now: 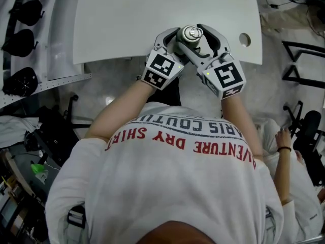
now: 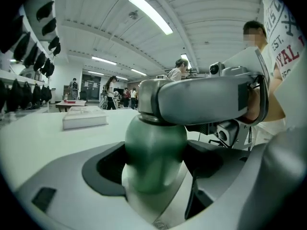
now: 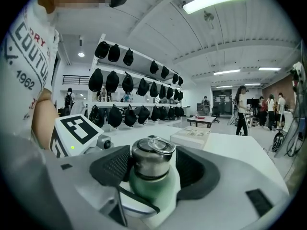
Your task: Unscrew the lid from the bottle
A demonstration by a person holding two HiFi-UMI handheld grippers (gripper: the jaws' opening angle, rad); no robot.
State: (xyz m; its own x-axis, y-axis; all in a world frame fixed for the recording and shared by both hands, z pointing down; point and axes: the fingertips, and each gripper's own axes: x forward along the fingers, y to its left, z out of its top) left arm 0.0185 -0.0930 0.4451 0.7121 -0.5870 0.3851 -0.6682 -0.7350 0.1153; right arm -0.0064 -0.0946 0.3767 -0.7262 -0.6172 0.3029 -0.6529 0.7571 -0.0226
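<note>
Steel ring-topped lid clenched by the right gripper; green rounded bottle, upright at the near edge of the white table, clamped round its body by the left gripper. Judged as the loosening step, lid not yet off. Next called for: counter-clockwise twisting against a steady hold.

Both bare forearms reach forward and meet at the upper centre of the head view. The grey two-jaw left gripper is clamped on the green bottle. The matching grey right gripper is closed around the bottle's steel lid.
</note>
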